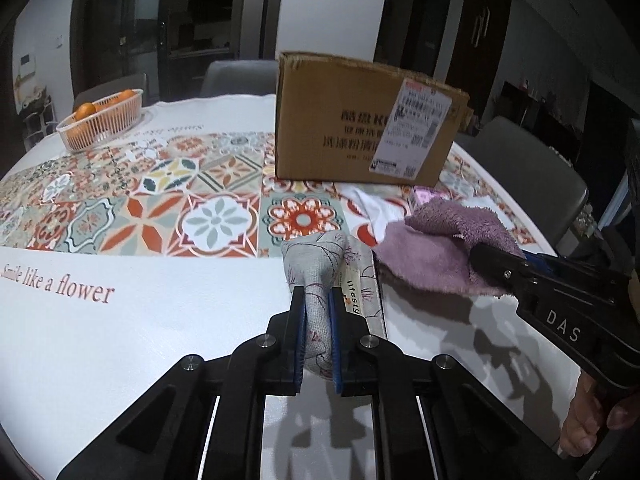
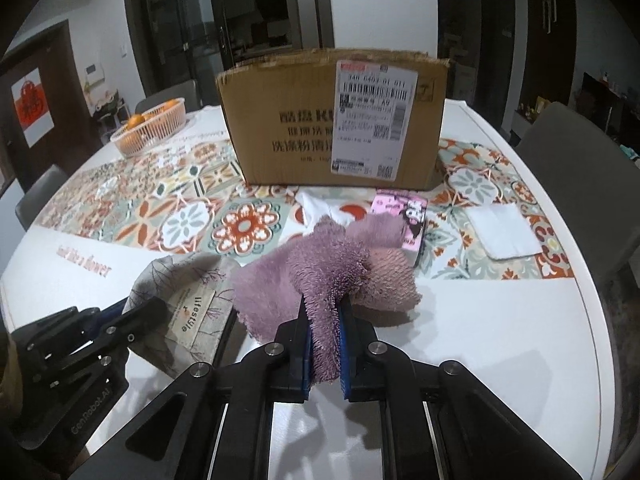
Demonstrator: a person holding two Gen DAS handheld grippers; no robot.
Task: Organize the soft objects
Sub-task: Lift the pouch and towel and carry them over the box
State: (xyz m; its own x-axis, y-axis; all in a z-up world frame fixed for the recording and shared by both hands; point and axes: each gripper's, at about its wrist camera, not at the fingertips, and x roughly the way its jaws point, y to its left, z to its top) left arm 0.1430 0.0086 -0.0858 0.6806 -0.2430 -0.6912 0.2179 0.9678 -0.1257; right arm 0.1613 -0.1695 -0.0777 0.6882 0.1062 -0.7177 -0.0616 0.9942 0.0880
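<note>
A dim dining room with dark doors surrounds a round white table (image 2: 500,340) whose middle carries a glossy tile-patterned runner (image 1: 168,200). On the bare white part near its front edge, the left gripper (image 1: 316,336) pinches a bunched fold of a grey floral-print fabric pouch (image 1: 316,264) with a sewn "lifestyle" label. Just beside it, the right gripper (image 2: 326,344) is clamped on a raised fold of a shaggy mauve towel (image 2: 320,276), whose loose corners droop to the tabletop. Behind the towel lie a white cloth (image 2: 320,204), a pink printed tissue pack (image 2: 404,208) and a flat white folded cloth (image 2: 504,232). A rectangular cardboard box (image 2: 288,120), rough-edged at its open top, stands further back. A white plastic basket (image 1: 104,120) of oranges sits far left. The white tabletop left of the pouch lies open.
</note>
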